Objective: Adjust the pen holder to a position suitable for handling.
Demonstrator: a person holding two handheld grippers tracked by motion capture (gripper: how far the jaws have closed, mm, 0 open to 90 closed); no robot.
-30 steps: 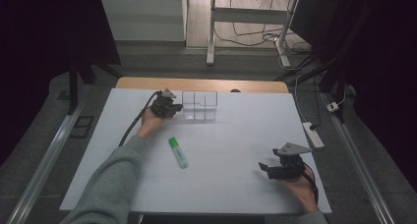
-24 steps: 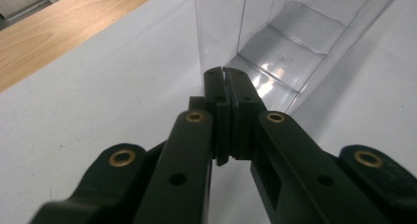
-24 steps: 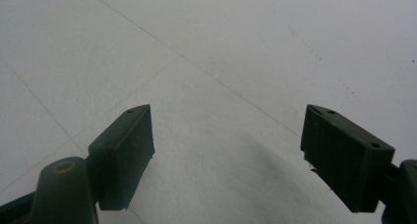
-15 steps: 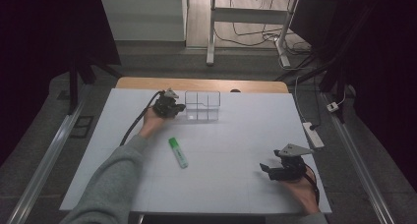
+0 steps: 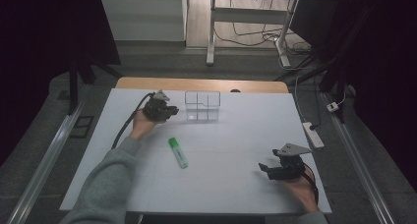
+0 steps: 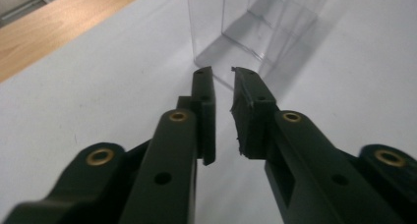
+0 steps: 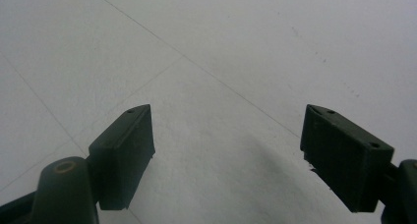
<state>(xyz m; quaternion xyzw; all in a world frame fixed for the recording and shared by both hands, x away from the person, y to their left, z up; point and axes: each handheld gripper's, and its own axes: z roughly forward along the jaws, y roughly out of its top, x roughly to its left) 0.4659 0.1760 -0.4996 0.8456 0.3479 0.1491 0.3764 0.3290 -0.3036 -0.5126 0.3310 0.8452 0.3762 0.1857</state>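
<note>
The left claw has drawn back a little from the clear plastic organizer and its jaws have just been opening, now slightly apart with nothing between them. The organizer stands on the far part of the white table, its compartments looking empty. Up close, the left gripper view shows its transparent wall just ahead. The right claw rests released, near a green highlighter. Dark floor surrounds.

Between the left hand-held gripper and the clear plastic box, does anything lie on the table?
No. In the left gripper view, bare white table separates the left hand-held gripper from the clear plastic compartment box.
</note>
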